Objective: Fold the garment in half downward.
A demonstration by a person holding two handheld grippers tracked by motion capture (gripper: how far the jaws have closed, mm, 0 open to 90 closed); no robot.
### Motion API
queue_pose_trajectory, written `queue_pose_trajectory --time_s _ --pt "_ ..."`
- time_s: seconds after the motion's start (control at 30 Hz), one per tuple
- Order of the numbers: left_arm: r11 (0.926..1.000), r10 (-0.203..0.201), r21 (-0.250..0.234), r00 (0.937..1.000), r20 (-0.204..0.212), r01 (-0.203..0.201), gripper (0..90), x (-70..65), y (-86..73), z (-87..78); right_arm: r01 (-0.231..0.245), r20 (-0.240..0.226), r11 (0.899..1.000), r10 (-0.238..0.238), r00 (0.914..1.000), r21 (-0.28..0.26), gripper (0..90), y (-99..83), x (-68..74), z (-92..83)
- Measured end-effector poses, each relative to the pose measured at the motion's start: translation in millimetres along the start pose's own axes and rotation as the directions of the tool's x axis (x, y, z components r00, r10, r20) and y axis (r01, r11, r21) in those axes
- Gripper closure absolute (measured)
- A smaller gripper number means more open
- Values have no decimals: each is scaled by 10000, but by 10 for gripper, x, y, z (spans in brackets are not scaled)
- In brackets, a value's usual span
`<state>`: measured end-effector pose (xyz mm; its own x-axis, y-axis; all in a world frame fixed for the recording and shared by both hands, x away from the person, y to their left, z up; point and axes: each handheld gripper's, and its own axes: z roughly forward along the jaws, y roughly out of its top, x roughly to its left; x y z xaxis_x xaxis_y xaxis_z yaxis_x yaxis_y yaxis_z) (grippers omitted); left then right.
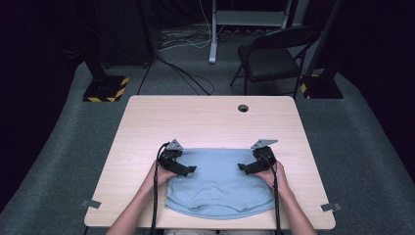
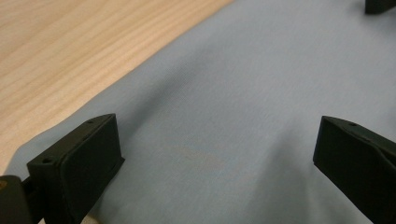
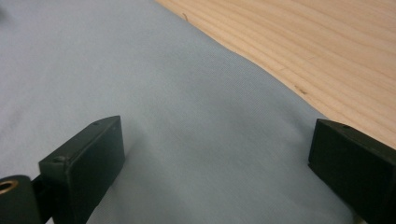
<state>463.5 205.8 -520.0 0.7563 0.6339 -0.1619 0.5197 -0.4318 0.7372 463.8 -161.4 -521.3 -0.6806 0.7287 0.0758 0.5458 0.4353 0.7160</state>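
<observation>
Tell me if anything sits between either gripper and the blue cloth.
Nothing visible does. Both the left gripper and the right gripper hover with jaws open directly over the blue cloth, bare fabric between them.

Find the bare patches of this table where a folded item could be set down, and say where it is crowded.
Free: the table from its far edge to the blue garment, and strips left and right of it. Crowded: the near middle, with the left claw and right claw.

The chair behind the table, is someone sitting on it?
No, the chair stands empty on the floor beyond the table.
</observation>
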Motion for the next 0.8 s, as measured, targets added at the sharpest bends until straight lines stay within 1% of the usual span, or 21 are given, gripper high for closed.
queue_pose_trajectory --time_s 0.03,0.07,0.13,0.2,0.23,0.3,0.33,0.4,0.43,0.5,0.57,0.6,0.63,0.67,0.7,0.73,0.77,0.8 --pt "9999 -52 -94 9999 -146 50 2 -7 0 -42 -101 7 9999 101 9999 -82 14 0 -3 -27" --pt "9999 20 -116 9995 -313 -24 0 -22 -3 -90 -248 23 9995 249 9997 -171 5 -1 -2 -71" --pt "9999 108 -32 9989 -450 -110 0 -62 -33 -181 -249 75 9992 252 9997 -307 0 -13 12 -188" --pt "9994 296 193 9973 -668 -284 0 -125 -86 -257 -88 281 9997 94 9996 -234 0 -54 57 -318" --pt "9985 405 389 9970 -666 -380 0 -164 -119 -286 -15 338 9998 22 9994 -217 0 -90 89 -382" --pt "9967 605 595 9954 -749 -561 0 -269 -191 -341 238 478 9997 -235 9986 -55 0 -188 182 -486" --pt "9946 806 717 9939 -750 -752 0 -332 -224 -369 360 475 9993 -358 9982 -26 0 -245 237 -532" --pt "9917 1049 812 9924 -639 -996 1 -478 -288 -399 519 349 9986 -519 9980 17 2 -353 363 -604" --pt "9886 1252 917 9906 -558 -1197 1 -555 -315 -401 618 265 9981 -618 9977 6 4 -401 434 -630" --pt "9827 1544 1111 9866 -525 -1479 2 -706 -368 -380 871 88 9960 -872 9961 177 5 -481 582 -645" --pt "9753 1780 1395 9834 -364 -1714 1 -820 -419 -335 1119 7 9925 -1121 9937 489 4 -540 703 -627" --pt "9678 2016 1638 9781 -510 -1909 0 -858 -442 -309 1180 -57 9909 -1178 9930 652 3 -563 741 -612" --pt "9678 2016 1638 9781 -510 -1909 0 -858 -442 -309 1180 -57 9909 -1178 9930 652 3 -563 741 -612" --pt "9654 2182 1614 9735 -687 -2050 0 -882 -462 -302 1203 -68 9890 -1202 9927 855 2 -587 766 -594" --pt "9675 2094 1587 9757 -650 -1970 0 -876 -471 -308 1388 32 9868 -1396 9902 835 2 -637 777 -570" --pt "9692 2010 1566 9779 -576 -1899 0 -864 -480 -316 1388 32 9868 -1396 9902 835 2 -637 777 -570" --pt "9714 1953 1457 9799 -413 -1875 0 -825 -506 -329 1430 38 9863 -1438 9896 826 2 -643 779 -573" --pt "9723 1999 1283 9795 -244 -1953 0 -796 -528 -342 1500 1 9855 -1505 9886 792 2 -652 776 -576"
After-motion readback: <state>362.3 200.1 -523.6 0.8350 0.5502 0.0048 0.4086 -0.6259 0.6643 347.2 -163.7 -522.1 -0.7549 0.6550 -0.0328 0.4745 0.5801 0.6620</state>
